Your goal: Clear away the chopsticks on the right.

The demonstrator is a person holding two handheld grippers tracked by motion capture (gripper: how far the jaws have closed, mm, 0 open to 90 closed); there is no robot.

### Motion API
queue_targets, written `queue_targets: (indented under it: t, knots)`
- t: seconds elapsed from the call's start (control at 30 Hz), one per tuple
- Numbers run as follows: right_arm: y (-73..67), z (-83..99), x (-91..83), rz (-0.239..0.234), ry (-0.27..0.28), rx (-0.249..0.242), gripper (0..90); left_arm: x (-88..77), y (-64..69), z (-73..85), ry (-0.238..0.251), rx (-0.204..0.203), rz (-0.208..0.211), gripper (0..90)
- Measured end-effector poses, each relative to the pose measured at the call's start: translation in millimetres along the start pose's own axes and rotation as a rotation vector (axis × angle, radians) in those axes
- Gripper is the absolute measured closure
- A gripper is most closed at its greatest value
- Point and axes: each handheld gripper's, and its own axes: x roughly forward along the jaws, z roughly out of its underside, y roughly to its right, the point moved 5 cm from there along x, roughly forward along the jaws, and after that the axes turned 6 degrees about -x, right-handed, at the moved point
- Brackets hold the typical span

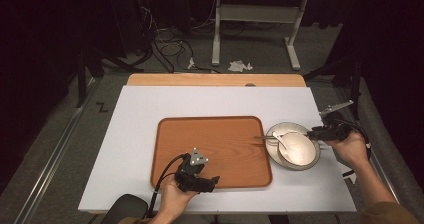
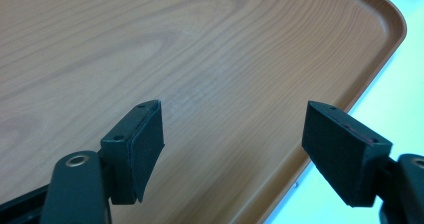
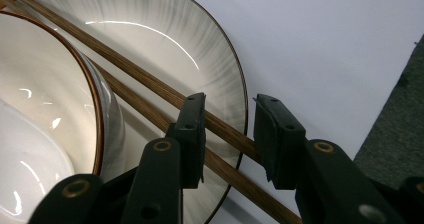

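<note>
high view: the white table (image 1: 150, 109) is evenly lit from overhead; surroundings from 9 to 3 o'clock fall into near darkness. image soft, low resolution. right gripper view: curved white glare streaks on the plate (image 3: 150, 34) and bowl (image 3: 45, 94) glaze; near black parts slightly blurred. left gripper view: sharp wood grain on the tray (image 2: 150, 44), table overexposed at 4 o'clock.

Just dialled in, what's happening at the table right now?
The right gripper is at the plate beside the tray, its jaws straddling a pair of wooden chopsticks that lie across the plate next to a bowl; a real clamp isn't clear. The left gripper hovers open over the tray's near right corner.
</note>
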Motion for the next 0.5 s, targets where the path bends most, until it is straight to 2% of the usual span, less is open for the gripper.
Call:
queue_targets:
  t: [0.17,0.23,0.5]
  knots:
    - [0.8,-1.0,0.2,-0.003,-0.005,0.008,70.0,-0.6,0.0,-0.3,0.007,-0.005,0.001,24.9]
    - [0.3,-1.3,-0.4,0.013,-0.022,0.008,74.4,-0.5,-0.2,-0.3,0.006,-0.005,0.001,24.9]
    - [-0.8,0.1,0.4,0.017,-0.022,-0.013,72.7,0.5,0.2,-0.2,0.005,-0.008,0.001,24.9]
